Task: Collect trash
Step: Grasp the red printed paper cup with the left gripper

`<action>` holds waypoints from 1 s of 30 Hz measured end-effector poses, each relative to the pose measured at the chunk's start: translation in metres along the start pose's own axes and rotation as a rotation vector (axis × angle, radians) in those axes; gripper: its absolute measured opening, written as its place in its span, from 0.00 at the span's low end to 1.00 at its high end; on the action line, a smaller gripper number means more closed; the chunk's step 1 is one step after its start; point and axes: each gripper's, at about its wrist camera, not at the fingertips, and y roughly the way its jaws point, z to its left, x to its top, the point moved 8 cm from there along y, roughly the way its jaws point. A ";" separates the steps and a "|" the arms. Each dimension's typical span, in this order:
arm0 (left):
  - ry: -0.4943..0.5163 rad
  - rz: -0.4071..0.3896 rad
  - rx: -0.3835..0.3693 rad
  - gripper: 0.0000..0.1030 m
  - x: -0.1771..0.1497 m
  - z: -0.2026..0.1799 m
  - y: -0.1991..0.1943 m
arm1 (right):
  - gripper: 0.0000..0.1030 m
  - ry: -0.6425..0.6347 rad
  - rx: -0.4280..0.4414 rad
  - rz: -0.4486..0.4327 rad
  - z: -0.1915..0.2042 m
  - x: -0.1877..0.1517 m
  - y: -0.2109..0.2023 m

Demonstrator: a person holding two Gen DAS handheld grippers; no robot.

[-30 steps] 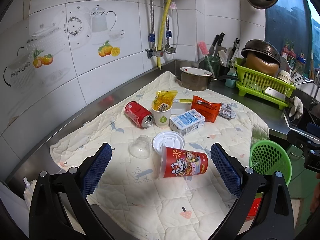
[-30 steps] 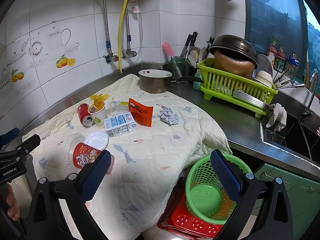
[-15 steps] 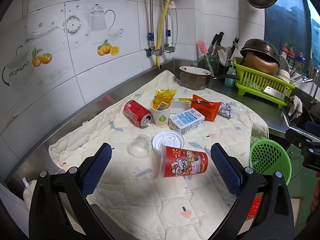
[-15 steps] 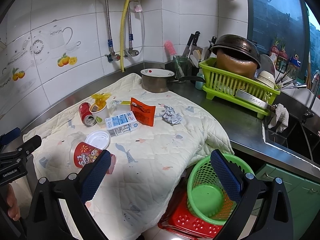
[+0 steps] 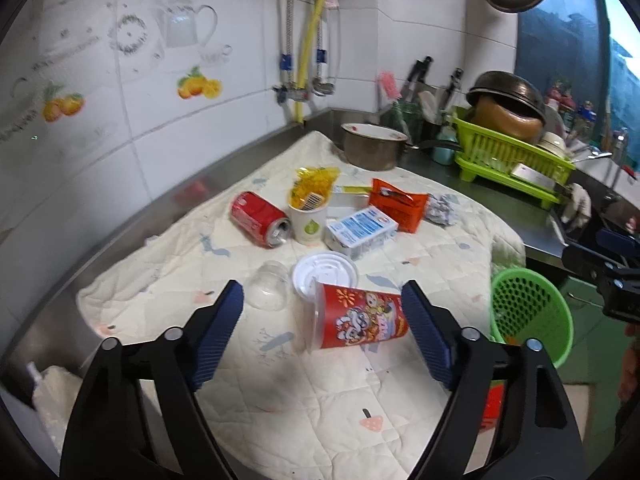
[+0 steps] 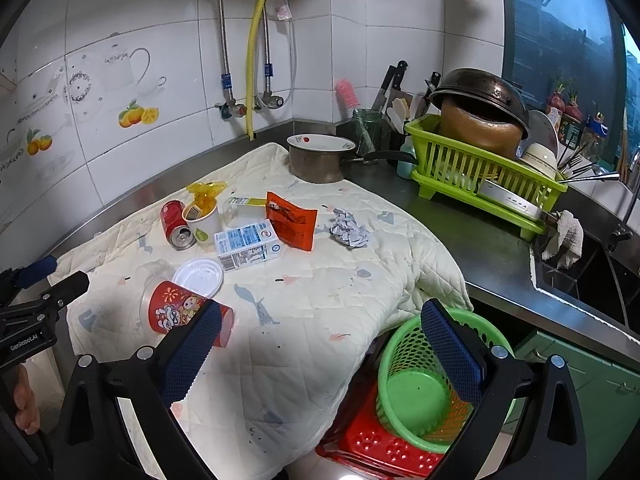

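Left gripper (image 5: 322, 332) jaws narrowed, red cup (image 5: 358, 316) between, untouched

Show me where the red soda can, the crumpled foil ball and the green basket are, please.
red soda can (image 5: 259, 218), left wrist view, on its red side.
crumpled foil ball (image 6: 349, 229), right wrist view, on its middle.
green basket (image 6: 412, 402), right wrist view, on its inner bottom.

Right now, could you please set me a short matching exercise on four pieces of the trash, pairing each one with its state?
Things:
1. red cartoon-printed cup
2. red soda can
3. white paper cup
4. foil ball

States:
A. upright, stuffed with a yellow wrapper
B. crumpled, alone near the quilted mat's right side
C. on its side beside the white lid
D. on its side, opened top showing

Pairs: 1-C, 2-D, 3-A, 4-B
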 end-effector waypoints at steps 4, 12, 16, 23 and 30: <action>0.039 0.036 -0.080 0.67 -0.010 -0.003 0.016 | 0.94 -0.002 0.005 0.011 0.001 -0.002 0.005; -0.007 0.137 -0.215 0.60 -0.034 0.002 0.065 | 0.94 -0.022 0.033 0.033 0.010 -0.006 0.019; -0.005 0.163 -0.250 0.60 -0.039 0.004 0.086 | 0.94 -0.030 0.041 0.041 0.012 -0.007 0.025; -0.013 0.221 -0.328 0.59 -0.050 0.006 0.117 | 0.94 -0.043 0.048 0.058 0.016 -0.009 0.038; -0.014 0.250 -0.403 0.54 -0.061 -0.001 0.133 | 0.94 -0.065 0.066 0.081 0.024 -0.011 0.053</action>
